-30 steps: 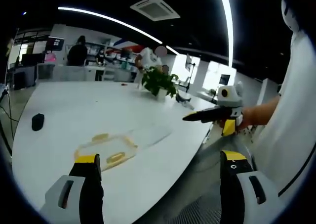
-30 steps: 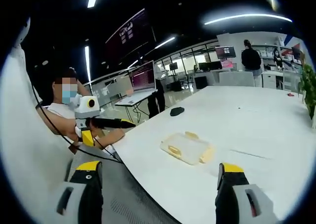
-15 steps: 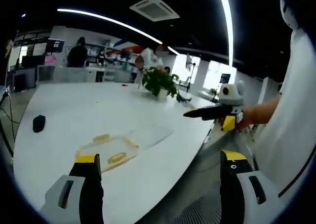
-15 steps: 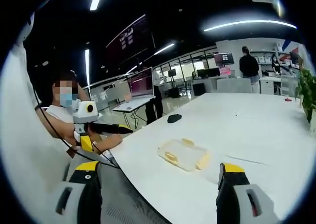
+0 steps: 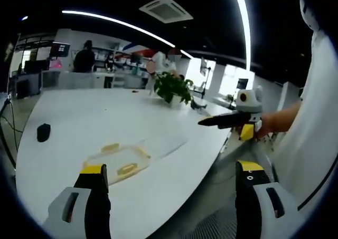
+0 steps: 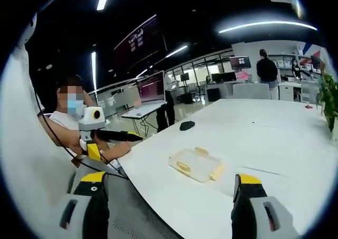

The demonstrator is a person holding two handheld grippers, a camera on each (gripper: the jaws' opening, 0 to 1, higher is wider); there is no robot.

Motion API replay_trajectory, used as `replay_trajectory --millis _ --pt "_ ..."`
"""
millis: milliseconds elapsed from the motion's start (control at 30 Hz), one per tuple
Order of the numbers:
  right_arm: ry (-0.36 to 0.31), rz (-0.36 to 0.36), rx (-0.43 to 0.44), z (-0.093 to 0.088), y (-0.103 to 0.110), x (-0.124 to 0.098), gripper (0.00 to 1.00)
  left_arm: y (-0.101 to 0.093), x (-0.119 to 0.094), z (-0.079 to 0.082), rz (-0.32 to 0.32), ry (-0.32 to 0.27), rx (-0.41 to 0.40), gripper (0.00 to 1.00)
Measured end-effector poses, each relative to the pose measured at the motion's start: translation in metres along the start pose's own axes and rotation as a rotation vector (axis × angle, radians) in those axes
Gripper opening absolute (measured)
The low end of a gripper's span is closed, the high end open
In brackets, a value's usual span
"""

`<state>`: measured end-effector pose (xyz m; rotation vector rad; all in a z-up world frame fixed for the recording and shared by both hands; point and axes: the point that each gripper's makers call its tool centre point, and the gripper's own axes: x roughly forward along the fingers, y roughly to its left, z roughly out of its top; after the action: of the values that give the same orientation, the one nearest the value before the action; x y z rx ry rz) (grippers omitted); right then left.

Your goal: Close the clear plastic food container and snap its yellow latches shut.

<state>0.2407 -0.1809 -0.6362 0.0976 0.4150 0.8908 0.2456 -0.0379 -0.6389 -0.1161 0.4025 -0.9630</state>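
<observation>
Left gripper view: left gripper (image 5: 169,197) jaws spread wide, nothing between them, held off the table edge. Clear food container (image 5: 117,160) with yellow latches (image 5: 127,169) sits on the white table (image 5: 79,112) near its near edge; lid state hard to tell. Right gripper (image 5: 228,121) floats beyond the edge, apparently pressed together. Black mouse (image 5: 43,132) and potted plant (image 5: 170,87) well apart.

Right gripper view: container (image 6: 196,164) near table edge, both grippers still short of it. Best approach: steady one side, press lid flat, then push each latch down.
</observation>
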Motion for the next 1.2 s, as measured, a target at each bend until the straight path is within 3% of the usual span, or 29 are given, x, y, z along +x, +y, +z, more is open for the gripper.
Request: replay_trajectory --millis 1200 --pt "-0.006 -0.030 0.016 0.0008 -0.0060 -0.0022 0.99 0.0040 -0.0020 0.0006 0.017 -0.006 0.002 0.99"
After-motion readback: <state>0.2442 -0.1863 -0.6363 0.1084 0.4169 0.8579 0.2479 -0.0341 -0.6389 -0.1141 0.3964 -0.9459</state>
